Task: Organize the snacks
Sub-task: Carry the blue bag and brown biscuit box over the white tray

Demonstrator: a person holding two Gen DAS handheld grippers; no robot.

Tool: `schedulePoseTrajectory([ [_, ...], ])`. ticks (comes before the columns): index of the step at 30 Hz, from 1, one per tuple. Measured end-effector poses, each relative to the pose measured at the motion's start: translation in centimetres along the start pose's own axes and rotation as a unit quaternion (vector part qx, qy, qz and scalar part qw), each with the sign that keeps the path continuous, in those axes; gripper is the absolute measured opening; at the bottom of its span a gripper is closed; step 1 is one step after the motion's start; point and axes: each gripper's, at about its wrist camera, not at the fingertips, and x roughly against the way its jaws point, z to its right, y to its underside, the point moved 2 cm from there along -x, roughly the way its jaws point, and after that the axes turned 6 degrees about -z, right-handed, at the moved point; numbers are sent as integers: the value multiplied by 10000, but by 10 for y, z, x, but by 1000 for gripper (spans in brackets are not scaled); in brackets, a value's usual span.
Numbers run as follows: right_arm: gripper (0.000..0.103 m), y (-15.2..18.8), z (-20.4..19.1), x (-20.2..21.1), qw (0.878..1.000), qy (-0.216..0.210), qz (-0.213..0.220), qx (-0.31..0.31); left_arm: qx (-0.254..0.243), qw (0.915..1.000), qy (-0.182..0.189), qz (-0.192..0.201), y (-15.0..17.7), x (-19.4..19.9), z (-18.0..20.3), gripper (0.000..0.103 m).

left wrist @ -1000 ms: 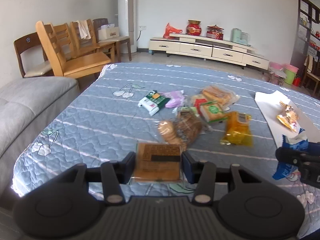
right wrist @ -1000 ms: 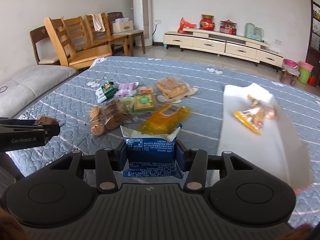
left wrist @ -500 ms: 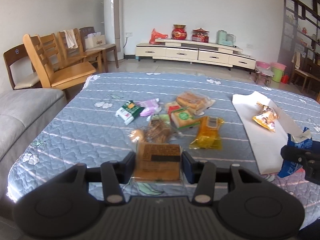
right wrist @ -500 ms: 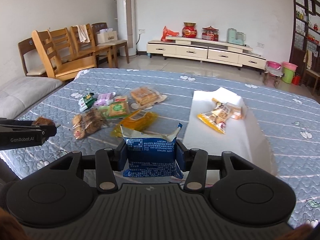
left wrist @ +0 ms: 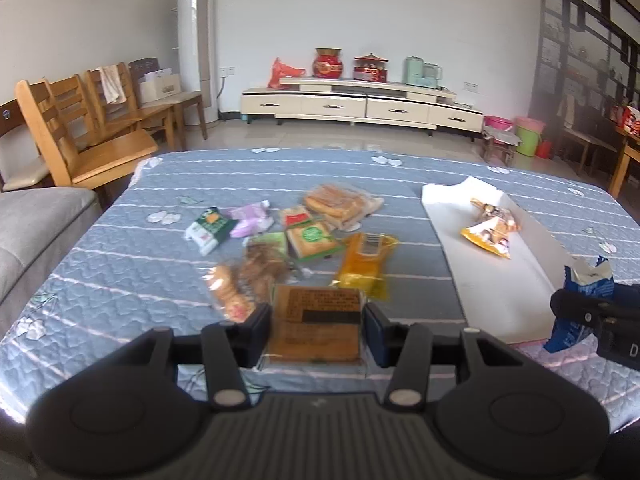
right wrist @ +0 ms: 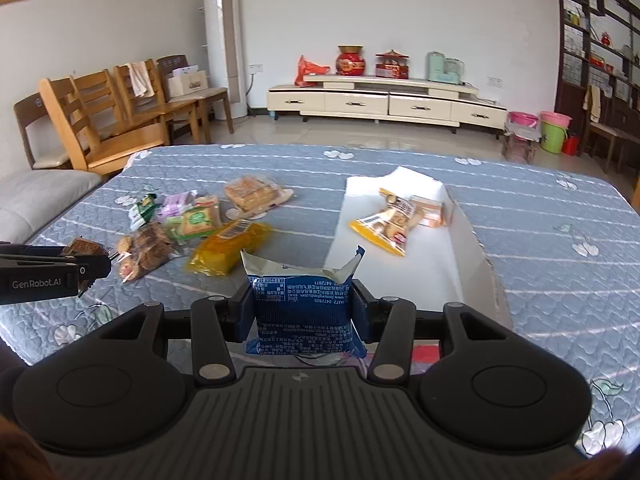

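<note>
We hold one snack in each claw above the quilted table (left wrist: 120, 256). The left gripper (left wrist: 316, 326) pinches a brown wafer packet (left wrist: 316, 322) by its side edges; the right gripper (right wrist: 304, 312) likewise clamps a blue packet (right wrist: 306, 312), torn flap upward. The white tray (right wrist: 400, 276) lies just ahead of the right claw and already carries an orange snack bag (right wrist: 386, 224), so we judge it the collecting place. The unsorted pile, including a yellow pouch (left wrist: 366, 264), lies left of the tray, apart from it.
</note>
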Motion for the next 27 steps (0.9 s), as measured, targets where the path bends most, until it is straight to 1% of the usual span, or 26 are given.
schedulePoseTrajectory([
  [15, 59, 4, 37, 1, 9986, 316, 96, -408, -445, 9981, 421, -24, -12, -13, 54, 49],
  [27, 59, 3, 60, -5, 9968, 473, 135, -633, -723, 9954, 623, -37, -23, -26, 92, 49],
])
